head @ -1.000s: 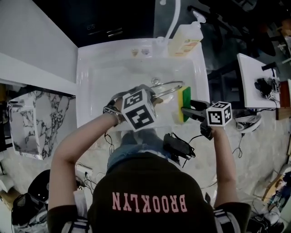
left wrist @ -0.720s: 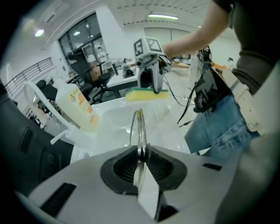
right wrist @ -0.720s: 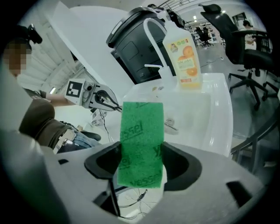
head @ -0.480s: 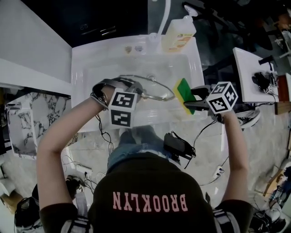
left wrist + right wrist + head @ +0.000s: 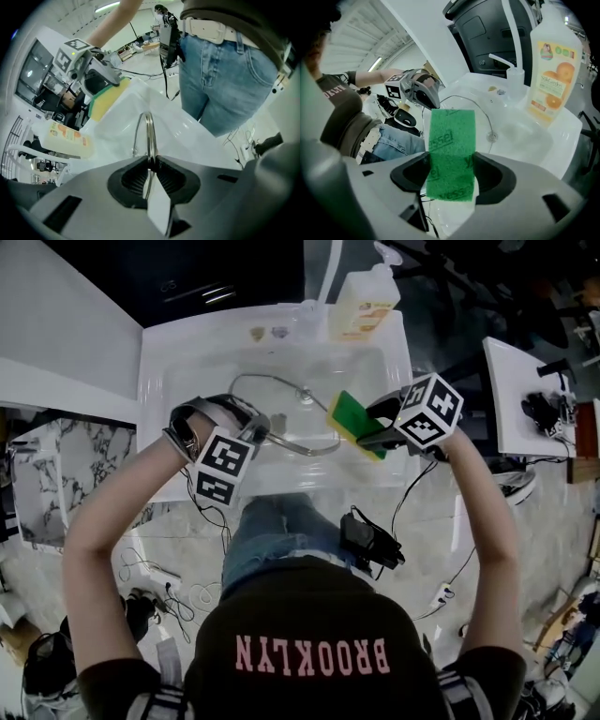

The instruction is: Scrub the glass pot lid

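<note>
The glass pot lid [image 5: 281, 414] with its metal rim hangs tilted over the white sink [image 5: 178, 371]. My left gripper [image 5: 259, 430] is shut on the lid's near-left rim; in the left gripper view the rim [image 5: 148, 133] runs edge-on between the jaws of that gripper [image 5: 150, 164]. My right gripper [image 5: 373, 434] is shut on a green and yellow sponge [image 5: 352, 424] just right of the lid. In the right gripper view the sponge [image 5: 451, 145] stands green side up in my right gripper [image 5: 451, 176], in front of the lid [image 5: 474, 115] and its knob [image 5: 491, 137].
A soap bottle [image 5: 364, 298] with an orange label stands at the sink's back right corner, beside the faucet [image 5: 330, 273]. A marble-patterned block [image 5: 37, 484] is to the left. Cables and a black device [image 5: 373, 540] hang at the person's waist.
Both grippers have moved away from the person, farther over the basin. The lid went left with the left gripper, and the sponge has come in close to the lid's right edge.
</note>
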The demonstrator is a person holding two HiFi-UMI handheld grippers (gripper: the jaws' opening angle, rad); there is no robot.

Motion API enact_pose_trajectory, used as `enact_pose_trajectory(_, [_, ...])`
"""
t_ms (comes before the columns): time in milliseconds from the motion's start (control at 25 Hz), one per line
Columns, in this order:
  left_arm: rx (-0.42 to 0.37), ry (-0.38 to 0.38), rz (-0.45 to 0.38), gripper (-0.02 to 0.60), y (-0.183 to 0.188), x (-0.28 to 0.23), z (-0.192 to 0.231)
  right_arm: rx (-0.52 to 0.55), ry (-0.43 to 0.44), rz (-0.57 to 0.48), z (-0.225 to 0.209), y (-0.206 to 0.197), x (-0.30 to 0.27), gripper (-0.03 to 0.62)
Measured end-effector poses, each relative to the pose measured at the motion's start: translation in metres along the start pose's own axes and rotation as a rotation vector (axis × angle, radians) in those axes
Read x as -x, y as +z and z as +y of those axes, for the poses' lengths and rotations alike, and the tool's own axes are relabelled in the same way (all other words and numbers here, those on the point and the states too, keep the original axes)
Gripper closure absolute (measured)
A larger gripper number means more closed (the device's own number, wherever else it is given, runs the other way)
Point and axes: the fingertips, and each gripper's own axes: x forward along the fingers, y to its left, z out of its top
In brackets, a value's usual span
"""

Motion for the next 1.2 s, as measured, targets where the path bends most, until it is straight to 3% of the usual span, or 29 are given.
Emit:
enact_pose_trajectory(120, [-0.041, -0.016, 0.038, 0.531, -0.005, -0.007, -0.011, 0.03, 0.026, 0.029, -0.001, 0.002, -0.005, 0.321])
enact_pose_trajectory(280, [-0.036, -0.052, 0.047, 0.531, -0.008, -0.014, -0.026, 0.043, 0.047, 0.041, 0.001, 0.006, -0.017, 0.321])
enact_pose_trajectory(600, [-0.051, -0.099, 0.048, 0.531, -0.032, -0.025, -0.044, -0.058, 0.114, 0.063, 0.008, 0.01, -0.049, 0.321])
enact_pose_trajectory(800, [-0.054, -0.097, 0.005, 0.531, -0.032, -0.028, -0.046, -0.089, 0.138, 0.069, 0.013, 0.024, -0.068, 0.321])
enact_pose_trajectory(960, [-0.062, -0.081, -0.003, 0.531, -0.032, -0.028, -0.046, -0.048, 0.191, 0.182, 0.021, 0.015, -0.092, 0.321])
enact_pose_trajectory(1200, [-0.057, -0.078, -0.009, 0.531, -0.032, -0.028, -0.047, 0.04, 0.189, 0.358, 0.02, 0.005, -0.119, 0.321])
